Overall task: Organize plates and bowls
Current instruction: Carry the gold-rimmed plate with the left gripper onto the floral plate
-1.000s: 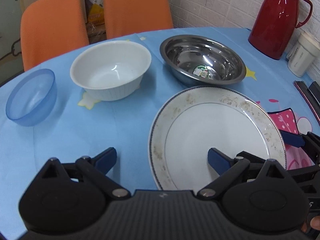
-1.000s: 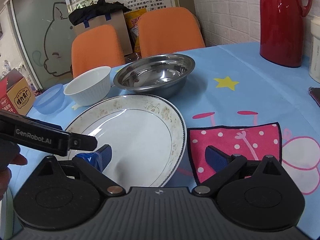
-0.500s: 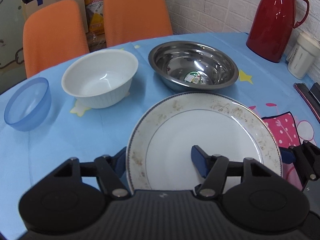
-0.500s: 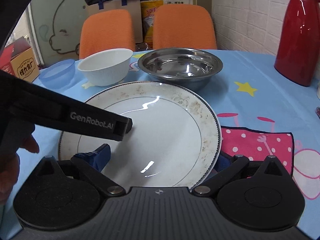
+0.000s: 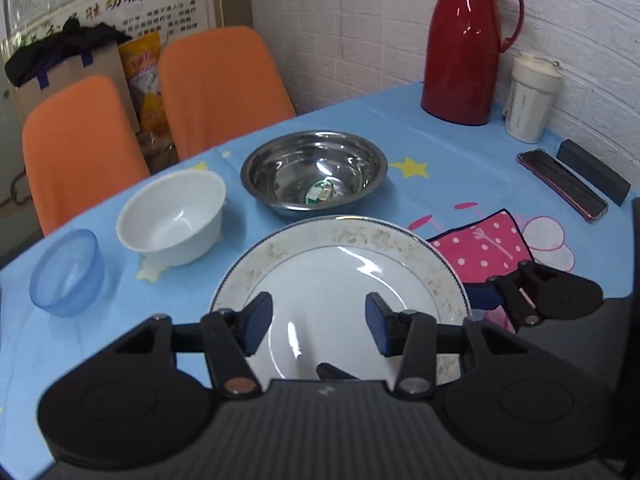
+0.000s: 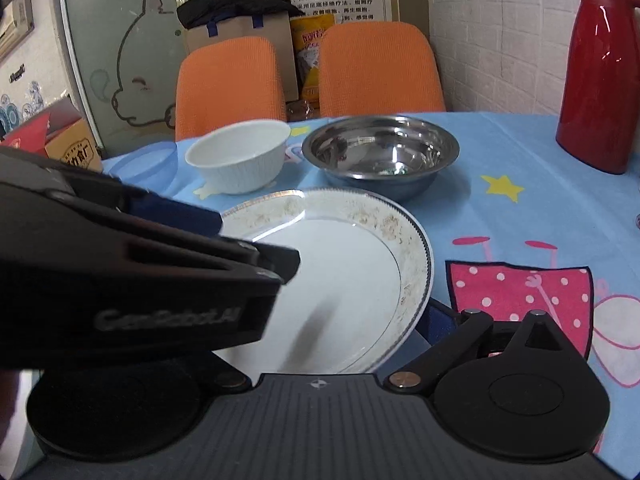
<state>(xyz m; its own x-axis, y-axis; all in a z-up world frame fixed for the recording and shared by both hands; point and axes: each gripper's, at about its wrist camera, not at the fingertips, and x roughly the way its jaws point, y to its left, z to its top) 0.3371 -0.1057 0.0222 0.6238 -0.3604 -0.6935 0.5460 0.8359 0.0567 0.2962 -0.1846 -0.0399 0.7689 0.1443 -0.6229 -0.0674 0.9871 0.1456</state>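
A white plate with a speckled rim is lifted and tilted above the blue table. My left gripper hovers over the plate's middle, its jaws apart and holding nothing. My right gripper sits at the plate's right edge; in the right wrist view the plate lies between its jaws, one blue pad under the rim, the left finger hidden by the left gripper. Beyond stand a steel bowl, a white bowl and a blue bowl.
A red thermos and a white cup stand at the back right by the brick wall. Two dark flat cases lie at the right. A pink dotted cloth lies under the plate's right side. Two orange chairs stand behind.
The plate has risen off the table and tilted, with the right gripper at its right rim. The left gripper has moved right, over the plate's middle, and narrowed somewhat.
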